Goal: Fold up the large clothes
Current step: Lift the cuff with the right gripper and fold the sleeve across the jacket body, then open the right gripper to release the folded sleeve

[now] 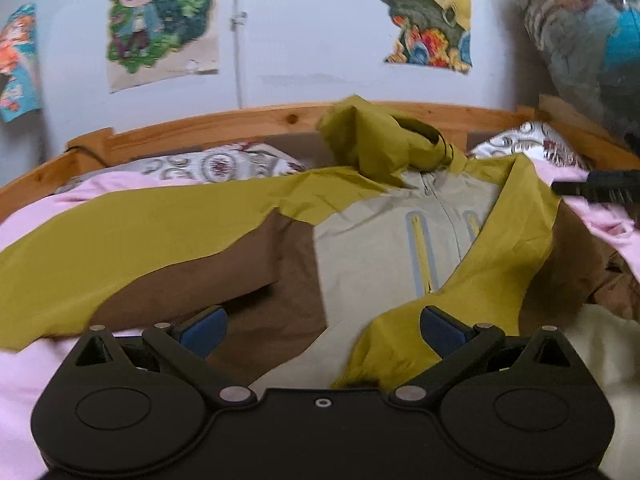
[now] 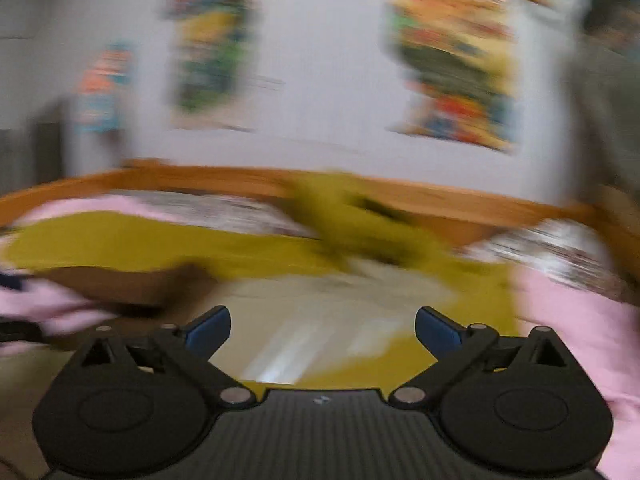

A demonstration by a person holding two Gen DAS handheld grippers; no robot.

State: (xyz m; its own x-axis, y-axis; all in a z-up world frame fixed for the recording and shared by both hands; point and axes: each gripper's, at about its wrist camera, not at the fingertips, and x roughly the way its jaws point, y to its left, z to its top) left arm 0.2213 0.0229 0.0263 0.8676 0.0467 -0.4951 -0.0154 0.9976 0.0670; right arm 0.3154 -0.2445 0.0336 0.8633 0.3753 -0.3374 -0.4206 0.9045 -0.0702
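Note:
A large jacket (image 1: pixel 372 248) in mustard, beige and brown lies face up on the bed, hood toward the headboard. Its right sleeve (image 1: pixel 472 288) is folded across the chest; the other sleeve (image 1: pixel 132 236) stretches out to the left. My left gripper (image 1: pixel 322 330) is open and empty, low over the jacket's hem. My right gripper (image 2: pixel 322 330) is open and empty over the jacket (image 2: pixel 320 312); its view is motion-blurred. The right gripper's black tip (image 1: pixel 596 186) shows at the right edge of the left wrist view.
A pink sheet (image 1: pixel 24 384) covers the bed. Patterned pillows (image 1: pixel 216 166) lie against the wooden headboard (image 1: pixel 248 120). Posters (image 1: pixel 160 20) hang on the wall. A bag of clothes (image 1: pixel 584 36) sits at the upper right.

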